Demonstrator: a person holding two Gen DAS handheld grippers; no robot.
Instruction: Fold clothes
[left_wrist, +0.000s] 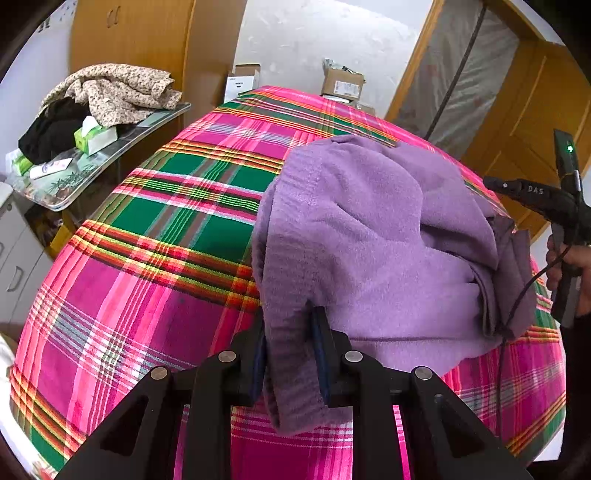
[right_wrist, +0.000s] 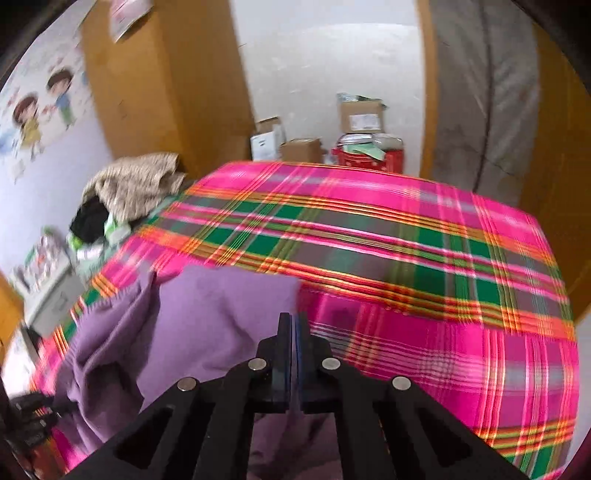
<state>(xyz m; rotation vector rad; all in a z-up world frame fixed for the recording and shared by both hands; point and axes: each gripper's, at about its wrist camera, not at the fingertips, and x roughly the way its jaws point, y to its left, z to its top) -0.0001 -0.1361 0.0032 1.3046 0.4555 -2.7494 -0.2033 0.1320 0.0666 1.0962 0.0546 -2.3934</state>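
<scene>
My left tongs (left_wrist: 290, 354) pinch a bunched edge of the purple fleece garment (left_wrist: 373, 240), and my right tongs (right_wrist: 291, 354) look pressed together at its other near edge, though I cannot tell if cloth is caught. The garment lies rumpled on the plaid bed (left_wrist: 155, 229). I'd confirm the right grip, then draw both edges apart and taut before folding.
</scene>
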